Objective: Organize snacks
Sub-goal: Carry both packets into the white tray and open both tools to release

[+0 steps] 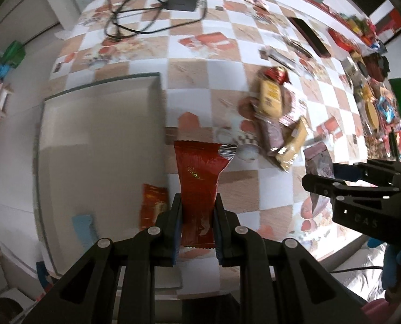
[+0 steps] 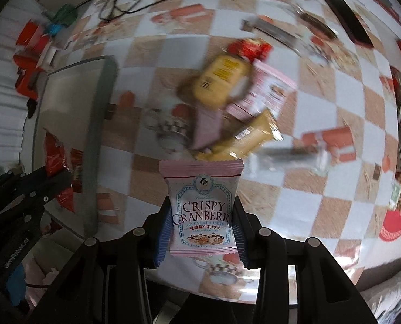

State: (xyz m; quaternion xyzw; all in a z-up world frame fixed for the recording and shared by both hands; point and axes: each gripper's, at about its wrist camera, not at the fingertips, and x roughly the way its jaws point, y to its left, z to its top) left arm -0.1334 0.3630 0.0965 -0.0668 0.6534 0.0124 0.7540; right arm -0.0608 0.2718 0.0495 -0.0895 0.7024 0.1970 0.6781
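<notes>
The left gripper (image 1: 197, 210) pinches a red snack packet (image 1: 197, 178) between its two fingers, the packet standing up lengthwise just beside the right-hand wall of the white storage box (image 1: 92, 145), over the checkered tablecloth (image 1: 200, 62). An orange snack packet (image 1: 153, 205) lies inside the box against that same wall. The right gripper (image 2: 203, 229) clamps a pink "Crispy Cranberry" nougat packet (image 2: 201, 205) upright between its fingers, well to the right of the box (image 2: 103, 124) and just in front of the snack pile. That pile sits on the tablecloth to the right of the box: a yellow packet (image 2: 222, 81) with a red-wrapped sweet (image 2: 249, 47) behind it, a pink carton (image 2: 265, 91) and a gold wrapper (image 2: 243, 137). A black adapter with looped cable (image 1: 181, 0) lies beyond the box at the far end of the table, blurred
</notes>
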